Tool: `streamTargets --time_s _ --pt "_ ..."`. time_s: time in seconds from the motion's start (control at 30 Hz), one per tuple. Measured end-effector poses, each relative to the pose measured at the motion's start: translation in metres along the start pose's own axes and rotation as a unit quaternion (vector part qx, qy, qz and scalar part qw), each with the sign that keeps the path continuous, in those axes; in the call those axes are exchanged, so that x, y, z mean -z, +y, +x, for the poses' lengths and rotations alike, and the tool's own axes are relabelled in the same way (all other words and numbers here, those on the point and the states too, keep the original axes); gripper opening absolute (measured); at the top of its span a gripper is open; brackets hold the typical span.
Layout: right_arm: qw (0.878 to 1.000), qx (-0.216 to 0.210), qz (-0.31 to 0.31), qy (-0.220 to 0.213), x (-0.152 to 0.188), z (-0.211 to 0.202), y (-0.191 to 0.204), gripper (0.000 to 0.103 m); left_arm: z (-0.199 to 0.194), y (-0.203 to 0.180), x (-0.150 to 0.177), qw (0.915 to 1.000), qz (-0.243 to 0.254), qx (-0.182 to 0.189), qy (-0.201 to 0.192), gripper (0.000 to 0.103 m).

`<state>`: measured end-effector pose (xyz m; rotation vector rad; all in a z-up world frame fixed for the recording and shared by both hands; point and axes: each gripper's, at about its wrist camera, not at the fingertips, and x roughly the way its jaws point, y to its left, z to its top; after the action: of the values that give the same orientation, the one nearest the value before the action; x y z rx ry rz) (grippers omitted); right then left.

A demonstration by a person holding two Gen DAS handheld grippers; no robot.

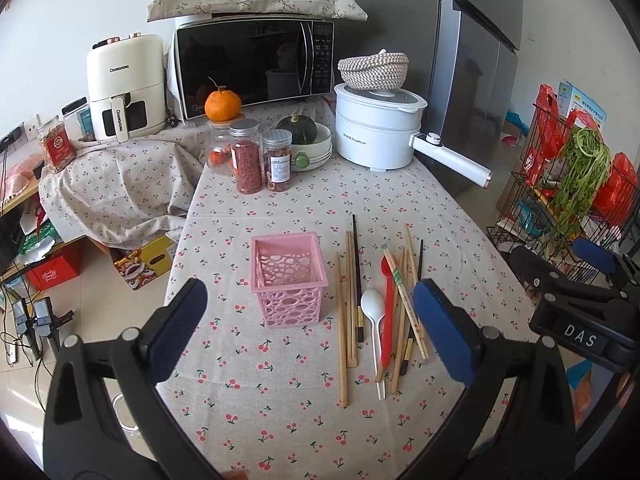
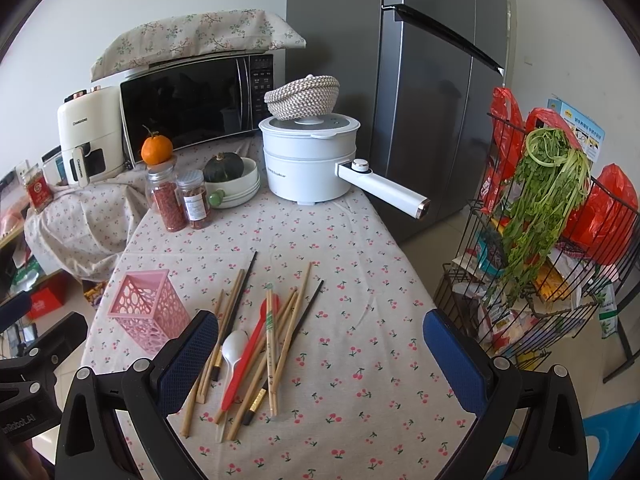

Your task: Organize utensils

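The left gripper (image 1: 308,316) hovers with jaws spread wide, holding nothing, above the cherry-print tablecloth (image 1: 280,400). The right gripper (image 2: 320,340) is likewise spread and empty. Between them stands the pink perforated plastic basket (image 1: 287,280), upright and empty, mid-table. Just beside it lie wooden and black chopsticks (image 1: 352,300), a white plastic spoon (image 1: 373,308) and a red plastic spoon (image 1: 387,308), piled loosely toward the table's right edge.
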<state>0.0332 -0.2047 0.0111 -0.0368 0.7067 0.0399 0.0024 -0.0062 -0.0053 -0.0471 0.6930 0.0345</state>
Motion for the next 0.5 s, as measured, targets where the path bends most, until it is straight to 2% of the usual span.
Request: streamTargets --time_s 0.5 --pt "1.000 0.000 -0.002 0.000 0.0020 0.0010 0.0032 0.103 0.0000 -0.0001 -0.0001 1.0000 0.001 0.000 -0.001 0.102"
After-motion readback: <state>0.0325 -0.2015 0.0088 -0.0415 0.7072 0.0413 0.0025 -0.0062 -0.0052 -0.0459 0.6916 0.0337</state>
